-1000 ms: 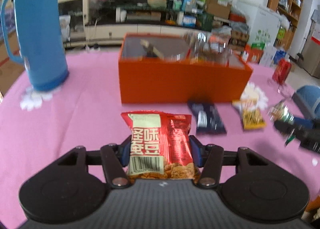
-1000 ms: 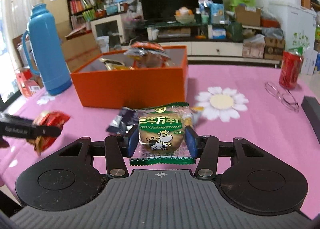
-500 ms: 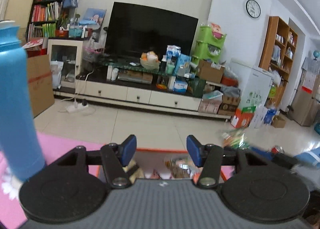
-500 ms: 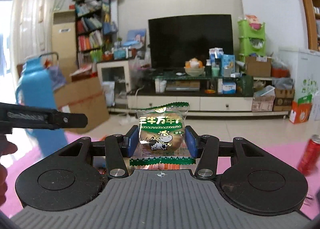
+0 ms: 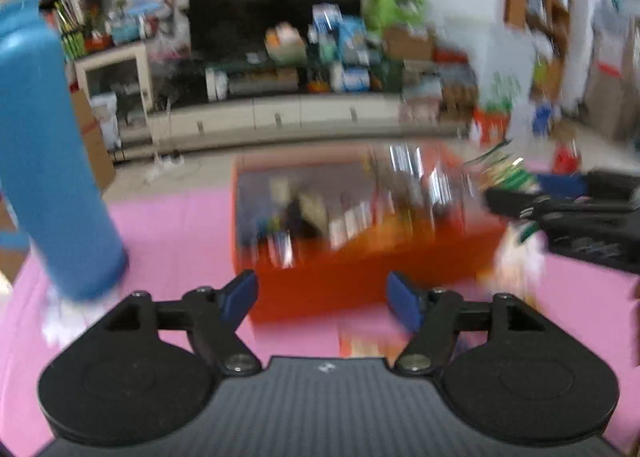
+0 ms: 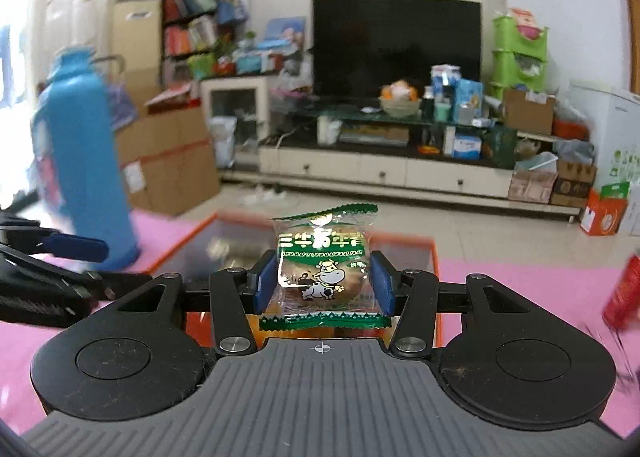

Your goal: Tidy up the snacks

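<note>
The orange box [image 5: 360, 277] holds several snack packets and stands on the pink tablecloth; the left wrist view is motion-blurred. My left gripper [image 5: 322, 295] is open and empty, just in front of the box's near wall. My right gripper [image 6: 322, 289] is shut on a green cow-print biscuit packet [image 6: 324, 269] and holds it above the orange box [image 6: 434, 257]. The right gripper with its green packet also shows in the left wrist view [image 5: 560, 209] at the box's right end. The left gripper shows at the left edge of the right wrist view [image 6: 52, 273].
A tall blue thermos [image 5: 44, 161] stands left of the box; it also shows in the right wrist view [image 6: 80, 177]. A red can [image 6: 624, 289] is at the right. An orange snack packet [image 5: 360, 337] lies blurred on the cloth in front of the box.
A second ago my left gripper held a red snack packet; it let go and is now open, tilted back down in front of the box. My right gripper carried the green packet over the box.
</note>
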The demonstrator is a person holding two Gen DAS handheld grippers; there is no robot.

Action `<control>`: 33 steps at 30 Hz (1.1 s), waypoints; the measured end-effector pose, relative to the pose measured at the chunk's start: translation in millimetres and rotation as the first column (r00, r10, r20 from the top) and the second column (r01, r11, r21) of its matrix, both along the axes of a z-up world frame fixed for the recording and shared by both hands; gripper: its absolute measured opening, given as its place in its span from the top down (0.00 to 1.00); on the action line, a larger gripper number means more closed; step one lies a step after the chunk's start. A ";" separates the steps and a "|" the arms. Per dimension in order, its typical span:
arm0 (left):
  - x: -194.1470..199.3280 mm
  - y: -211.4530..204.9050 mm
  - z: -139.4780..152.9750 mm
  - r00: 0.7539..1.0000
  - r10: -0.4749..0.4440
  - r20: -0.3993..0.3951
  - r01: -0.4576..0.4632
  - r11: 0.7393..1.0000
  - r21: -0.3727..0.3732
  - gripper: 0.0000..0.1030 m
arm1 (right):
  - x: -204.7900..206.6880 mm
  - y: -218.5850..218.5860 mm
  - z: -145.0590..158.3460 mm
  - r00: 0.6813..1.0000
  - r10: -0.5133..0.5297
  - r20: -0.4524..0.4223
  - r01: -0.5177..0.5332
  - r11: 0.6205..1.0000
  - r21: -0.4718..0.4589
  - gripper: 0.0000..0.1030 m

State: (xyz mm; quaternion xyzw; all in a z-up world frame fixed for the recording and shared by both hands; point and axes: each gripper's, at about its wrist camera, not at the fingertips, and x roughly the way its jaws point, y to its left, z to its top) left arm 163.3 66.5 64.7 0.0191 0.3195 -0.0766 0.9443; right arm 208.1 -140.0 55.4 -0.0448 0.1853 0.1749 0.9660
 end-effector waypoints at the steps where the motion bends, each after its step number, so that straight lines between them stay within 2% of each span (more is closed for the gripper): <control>1: -4.2 0.4 -14.2 0.999 -0.002 -0.041 0.002 1.000 0.000 0.32 | -19.4 -4.1 -7.8 1.000 0.003 -0.018 -0.003 1.000 -0.014 0.70; 3: -7.4 -3.7 -41.3 0.990 -0.012 -0.142 0.011 1.000 -0.012 0.32 | -52.8 -14.5 -30.0 0.997 -0.002 -0.079 0.000 1.000 -0.027 0.69; 5: -8.0 -7.8 -57.0 0.984 -0.019 -0.175 0.018 1.000 -0.006 0.32 | -77.9 -27.3 -56.4 0.985 -0.018 -0.172 0.014 1.000 -0.022 0.69; 8: -3.1 -15.6 -68.9 0.988 -0.005 -0.155 0.017 0.997 0.077 0.32 | -97.5 -45.4 -91.3 0.956 -0.055 -0.288 0.049 0.998 -0.027 0.69; 12: 14.0 -17.8 -76.2 0.985 -0.031 -0.168 0.032 0.999 0.003 0.31 | -92.2 -59.5 -115.9 0.931 -0.075 -0.357 0.066 0.997 -0.036 0.69; 14: 17.9 -22.3 -76.3 0.986 -0.034 -0.166 0.034 0.999 -0.005 0.31 | -87.4 -64.6 -120.5 0.919 -0.078 -0.387 0.083 0.997 -0.005 0.66; 16: 17.4 -24.4 -72.9 0.983 -0.077 -0.165 0.073 0.997 -0.027 0.30 | -83.9 -66.4 -119.5 0.916 -0.075 -0.394 0.096 0.995 0.033 0.65; 18: 8.4 -32.7 -68.2 0.981 -0.130 -0.147 0.126 0.991 -0.031 0.25 | -84.3 -66.1 -119.4 0.916 -0.075 -0.395 0.096 0.995 0.034 0.64; 20: 4.9 -41.9 -72.2 0.977 -0.156 -0.143 0.164 0.986 0.041 0.24 | -82.4 -64.3 -118.9 0.916 -0.072 -0.396 0.092 0.995 0.031 0.61; 23: 8.7 -51.9 -81.4 0.977 -0.152 -0.149 0.169 0.979 0.112 0.24 | -81.7 -61.8 -119.7 0.916 -0.067 -0.396 0.084 0.996 0.025 0.54; 25: 11.7 -53.8 -85.2 0.976 -0.152 -0.157 0.171 0.978 0.116 0.24 | -80.1 -59.7 -119.8 0.916 -0.065 -0.396 0.081 0.996 0.023 0.52; 28: 17.2 -48.5 -90.2 0.975 -0.137 -0.174 0.156 0.982 0.104 0.31 | -80.4 -59.9 -120.2 0.919 -0.068 -0.389 0.081 0.997 0.016 0.52; 29: 18.8 -43.2 -89.7 0.974 -0.128 -0.185 0.143 0.987 0.069 0.42 | -80.3 -60.1 -120.4 0.920 -0.070 -0.386 0.081 0.997 0.013 0.52; 31: 19.4 -33.5 -87.1 0.974 -0.104 -0.199 0.111 0.994 0.023 0.44 | -80.7 -59.1 -120.9 0.924 -0.077 -0.374 0.081 0.997 -0.004 0.59; 32: 18.6 -29.1 -85.8 0.976 -0.087 -0.202 0.091 0.996 0.009 0.46 | -81.4 -57.7 -121.0 0.927 -0.085 -0.365 0.081 0.996 -0.026 0.70; 33: 16.4 -25.2 -83.4 0.976 -0.069 -0.208 0.072 0.997 0.006 0.47 | -82.3 -56.8 -120.4 0.930 -0.088 -0.358 0.078 0.996 -0.043 0.70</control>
